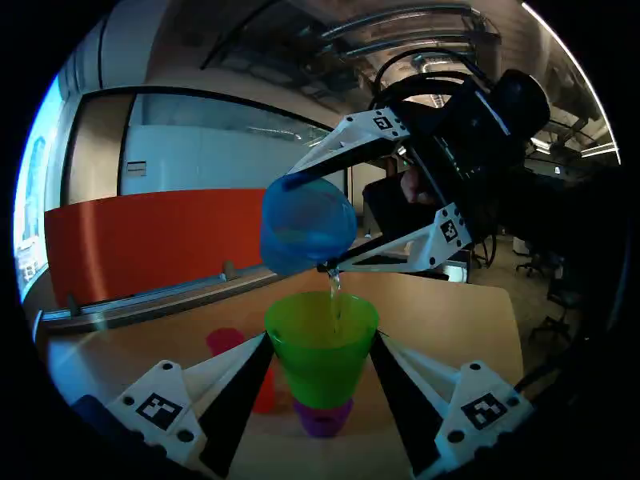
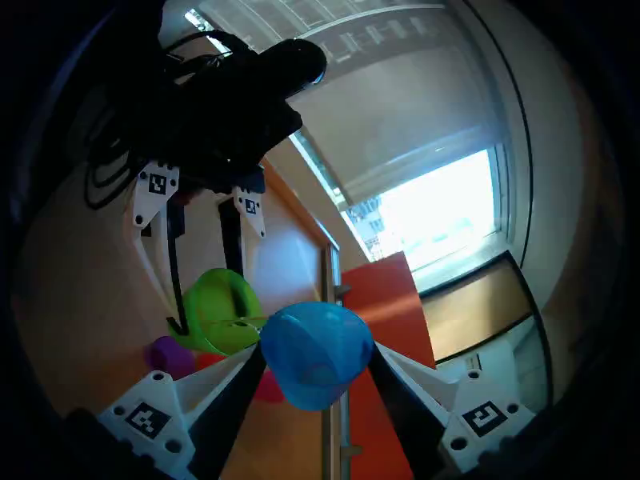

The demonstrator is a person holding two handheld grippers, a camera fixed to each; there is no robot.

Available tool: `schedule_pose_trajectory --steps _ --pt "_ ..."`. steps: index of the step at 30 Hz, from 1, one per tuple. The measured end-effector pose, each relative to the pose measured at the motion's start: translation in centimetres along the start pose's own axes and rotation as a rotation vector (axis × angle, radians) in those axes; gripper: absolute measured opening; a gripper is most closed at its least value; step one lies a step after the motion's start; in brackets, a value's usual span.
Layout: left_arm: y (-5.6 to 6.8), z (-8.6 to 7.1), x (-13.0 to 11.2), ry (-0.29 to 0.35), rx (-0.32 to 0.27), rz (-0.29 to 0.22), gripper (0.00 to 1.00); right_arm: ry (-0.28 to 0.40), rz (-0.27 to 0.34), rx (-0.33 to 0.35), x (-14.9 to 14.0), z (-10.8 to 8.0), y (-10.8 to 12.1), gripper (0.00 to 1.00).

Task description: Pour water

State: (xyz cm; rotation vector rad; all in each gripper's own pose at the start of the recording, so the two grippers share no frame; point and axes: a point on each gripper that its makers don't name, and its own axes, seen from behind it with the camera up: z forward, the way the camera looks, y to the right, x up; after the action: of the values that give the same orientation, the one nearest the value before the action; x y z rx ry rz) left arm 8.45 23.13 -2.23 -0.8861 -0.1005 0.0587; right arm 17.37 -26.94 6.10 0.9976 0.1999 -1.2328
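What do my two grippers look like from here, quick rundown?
Both the left gripper and right gripper have white tapering jaws with black inner faces and square black-and-white markers. The right gripper's body is black, with black cables looping above it.

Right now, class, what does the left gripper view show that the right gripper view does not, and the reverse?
Left gripper view: a clear water stream falling into the green cup, and office chairs. Right gripper view: a bright window. Shared: the tilted blue cup held in the right gripper, the green cup in the left gripper, and a purple cup beneath it.
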Motion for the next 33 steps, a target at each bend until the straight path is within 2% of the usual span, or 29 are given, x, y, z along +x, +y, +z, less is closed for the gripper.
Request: schedule_pose_trajectory --steps 33 --pt "0.67 -0.30 0.08 0.003 -0.027 0.001 0.84 0.009 -0.047 0.001 0.69 -0.41 0.07 0.91"
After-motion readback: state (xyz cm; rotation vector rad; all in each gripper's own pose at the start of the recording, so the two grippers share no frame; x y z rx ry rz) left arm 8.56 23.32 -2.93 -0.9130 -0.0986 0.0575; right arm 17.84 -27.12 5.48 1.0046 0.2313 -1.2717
